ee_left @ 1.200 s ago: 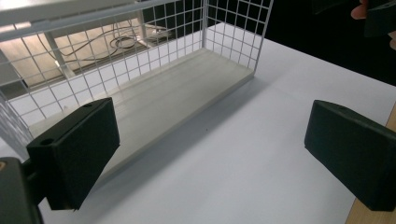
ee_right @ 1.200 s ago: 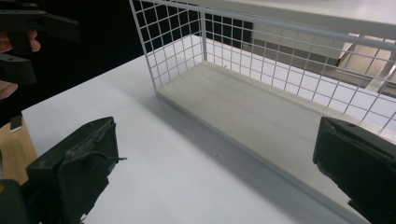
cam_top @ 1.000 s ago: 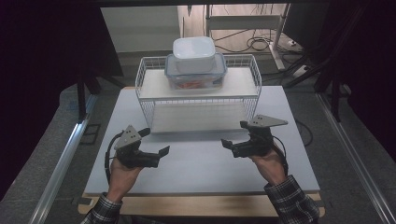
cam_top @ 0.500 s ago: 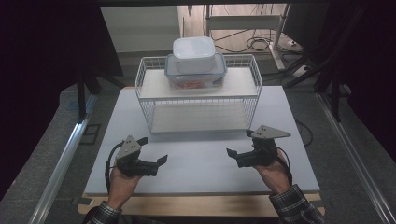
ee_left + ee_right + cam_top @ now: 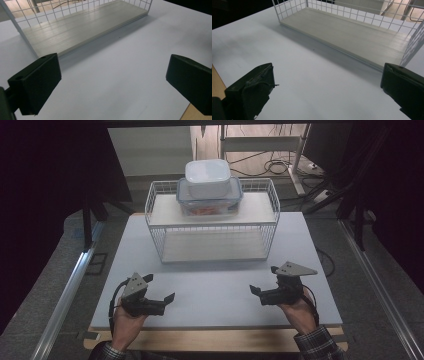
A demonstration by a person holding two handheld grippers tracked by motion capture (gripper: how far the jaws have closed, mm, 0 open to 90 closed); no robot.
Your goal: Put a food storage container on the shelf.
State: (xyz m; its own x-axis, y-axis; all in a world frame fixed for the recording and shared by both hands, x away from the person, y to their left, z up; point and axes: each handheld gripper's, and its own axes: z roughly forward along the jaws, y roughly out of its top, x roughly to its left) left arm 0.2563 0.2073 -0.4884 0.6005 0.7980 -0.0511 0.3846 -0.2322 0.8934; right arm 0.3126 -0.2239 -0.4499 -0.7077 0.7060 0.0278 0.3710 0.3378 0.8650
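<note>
Nearest, both grippers sit low over the white board (image 5: 215, 285), close to its front edge. The left gripper (image 5: 167, 299) has its jaws wide apart and empty; the right gripper (image 5: 256, 291) is likewise spread, holding nothing. Bare board lies between them and the wire rack (image 5: 212, 222) farther back. The rack's lower shelf (image 5: 82, 27) is bare wood. On its top shelf stands a clear tub (image 5: 210, 197) with a white box (image 5: 208, 178) stacked on it. No writing is legible anywhere.

Orange contents (image 5: 207, 211) of the lower container (image 5: 210, 200) (under the white one (image 5: 208, 178)) stay indistinct.
</note>
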